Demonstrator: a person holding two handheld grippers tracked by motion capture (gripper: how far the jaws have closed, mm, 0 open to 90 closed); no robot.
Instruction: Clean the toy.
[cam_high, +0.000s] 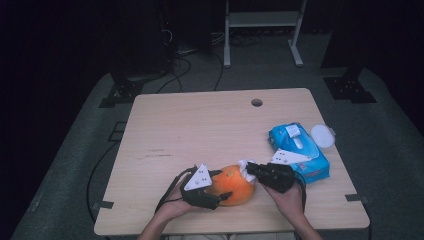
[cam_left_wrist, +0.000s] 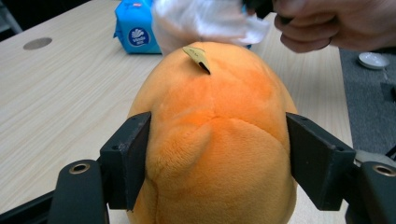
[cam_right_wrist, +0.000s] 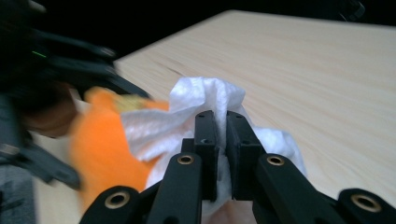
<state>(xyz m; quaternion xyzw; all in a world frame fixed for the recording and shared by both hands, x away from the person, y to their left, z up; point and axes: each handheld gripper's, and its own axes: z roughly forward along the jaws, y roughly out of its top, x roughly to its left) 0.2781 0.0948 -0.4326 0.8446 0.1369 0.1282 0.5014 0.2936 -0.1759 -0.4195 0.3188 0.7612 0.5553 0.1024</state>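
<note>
An orange plush toy (cam_high: 235, 184) lies on the wooden table (cam_high: 200, 130) near its front edge. My left gripper (cam_high: 222, 185) comes in from the left and is shut on it. In the left gripper view both jaws press into the plush toy's (cam_left_wrist: 215, 140) sides, and a small yellow tag (cam_left_wrist: 197, 56) sticks up from its top. My right gripper (cam_high: 248, 168) is shut on a crumpled white wipe (cam_high: 244, 165), held against the toy's right end. In the right gripper view the wipe (cam_right_wrist: 205, 93) bulges out past the closed jaws of that gripper (cam_right_wrist: 222, 126), beside the blurred orange toy (cam_right_wrist: 102, 144).
A blue pack of wipes (cam_high: 300, 150) lies just right of my right hand, with a round white lid (cam_high: 322, 136) beside it near the table's right edge. A cable hole (cam_high: 256, 102) sits at the back of the table. Dark floor with cables lies beyond.
</note>
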